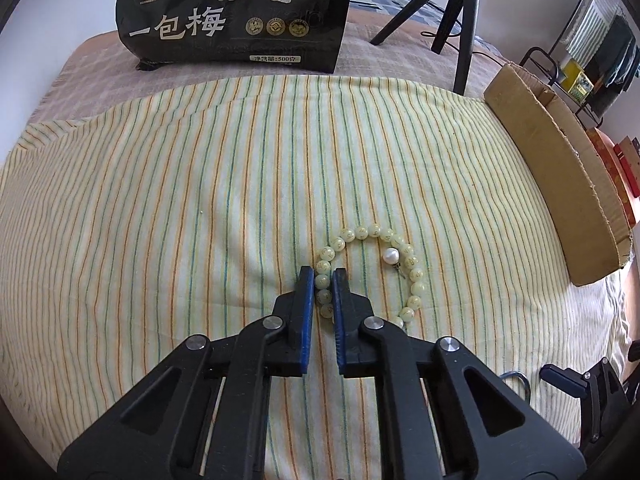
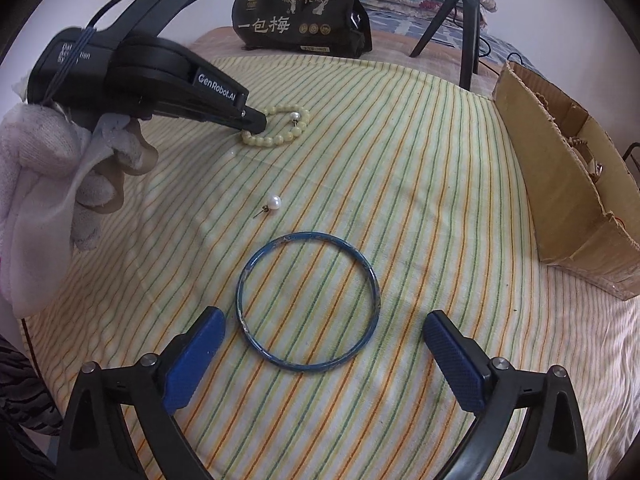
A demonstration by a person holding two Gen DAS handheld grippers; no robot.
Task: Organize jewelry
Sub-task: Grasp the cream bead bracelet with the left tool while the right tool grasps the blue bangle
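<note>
In the left wrist view, the left hand-held gripper (image 1: 323, 276) is nearest, its blue pads clamped on the near-left beads of the pale green bead bracelet (image 1: 374, 232), which lies on the striped bedsheet (image 1: 160, 200). A pearl earring (image 1: 389, 256) rests inside the loop.

In the right wrist view, the right hand-held gripper (image 2: 320, 322) stands wide apart, flanking the near side of the blue bangle (image 2: 307, 300) without touching. A second pearl earring (image 2: 274, 201) lies just beyond. The cardboard box (image 2: 560, 200) sits far right.

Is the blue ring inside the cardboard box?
No, the blue ring lies on the striped cloth, apart from the cardboard box.
</note>
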